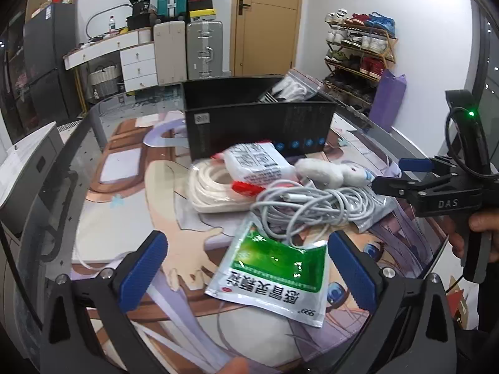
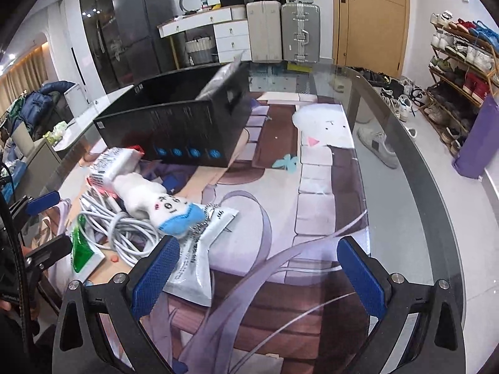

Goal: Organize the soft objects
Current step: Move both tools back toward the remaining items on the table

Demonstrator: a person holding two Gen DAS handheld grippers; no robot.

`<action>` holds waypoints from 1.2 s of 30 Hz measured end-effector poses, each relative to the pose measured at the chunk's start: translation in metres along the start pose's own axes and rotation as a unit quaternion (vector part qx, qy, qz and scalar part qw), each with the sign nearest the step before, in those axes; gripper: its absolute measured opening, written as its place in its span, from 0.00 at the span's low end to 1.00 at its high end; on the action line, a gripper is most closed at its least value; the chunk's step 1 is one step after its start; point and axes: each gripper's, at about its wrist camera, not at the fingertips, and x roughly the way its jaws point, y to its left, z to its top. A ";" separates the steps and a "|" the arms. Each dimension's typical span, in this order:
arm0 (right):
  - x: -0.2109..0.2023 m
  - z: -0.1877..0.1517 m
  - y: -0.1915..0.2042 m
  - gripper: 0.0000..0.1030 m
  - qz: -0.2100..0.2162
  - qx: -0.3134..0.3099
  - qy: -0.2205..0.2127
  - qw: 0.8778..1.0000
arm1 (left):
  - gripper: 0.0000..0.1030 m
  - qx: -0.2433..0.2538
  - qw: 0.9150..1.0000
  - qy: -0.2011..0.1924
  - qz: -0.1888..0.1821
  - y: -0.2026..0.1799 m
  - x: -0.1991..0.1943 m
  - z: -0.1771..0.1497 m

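A pile lies on the printed mat in front of a black box [image 1: 259,124]: a green and white sachet [image 1: 274,274], a tangled grey cable [image 1: 312,205], a white coiled cable [image 1: 212,190], a white packet with red ends [image 1: 255,165] and a white plush toy [image 1: 330,171]. My left gripper [image 1: 246,271] is open, its blue pads either side of the green sachet. My right gripper [image 2: 259,274] is open and empty over the mat, right of the pile; it also shows in the left wrist view [image 1: 405,174]. The plush toy [image 2: 156,202] lies on a silver pouch [image 2: 199,255]. The black box [image 2: 174,121] holds a plastic bag [image 1: 293,87].
The glass table's curved edge [image 2: 430,187] runs along the right, with shoes and a shoe rack [image 2: 461,62] on the floor beyond. A purple bag [image 2: 477,143] stands by the wall. Suitcases [image 1: 190,50] and drawers stand at the far wall.
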 end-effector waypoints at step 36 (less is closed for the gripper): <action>0.010 -0.019 0.049 1.00 0.039 -0.098 0.035 0.994 | 1.00 0.024 0.999 0.040 -0.015 -0.008 0.013 -0.013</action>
